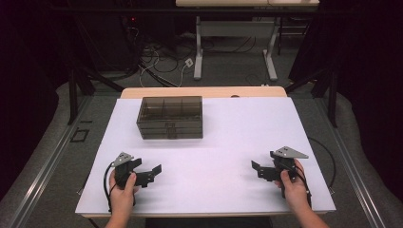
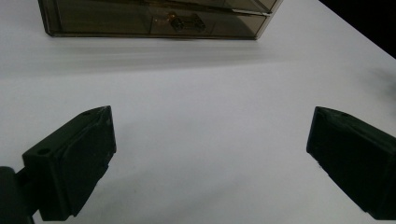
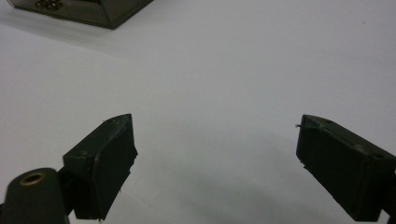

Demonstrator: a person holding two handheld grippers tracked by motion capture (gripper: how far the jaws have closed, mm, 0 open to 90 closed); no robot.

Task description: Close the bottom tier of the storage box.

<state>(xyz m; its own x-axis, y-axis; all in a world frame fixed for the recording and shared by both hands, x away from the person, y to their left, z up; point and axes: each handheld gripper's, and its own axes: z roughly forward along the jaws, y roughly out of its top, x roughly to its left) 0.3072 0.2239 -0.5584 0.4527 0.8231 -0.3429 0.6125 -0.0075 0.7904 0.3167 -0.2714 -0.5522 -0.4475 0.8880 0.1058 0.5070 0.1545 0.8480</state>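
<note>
Both claws wide apart, left claw, right claw, smoky box contents unclear, cropped in gripper views.

A white table carries a smoky transparent compartment box near its far edge.

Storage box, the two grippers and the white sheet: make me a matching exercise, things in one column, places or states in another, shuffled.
Things:
1. storage box
2. left gripper
3. right gripper
4. white sheet

Places or states:
A. open, near right of the table
B. covers the tabletop
C. smoky see-through, shut, far left of middle
D. open, near left, nearer the box

Pairs: 1-C, 2-D, 3-A, 4-B
</note>
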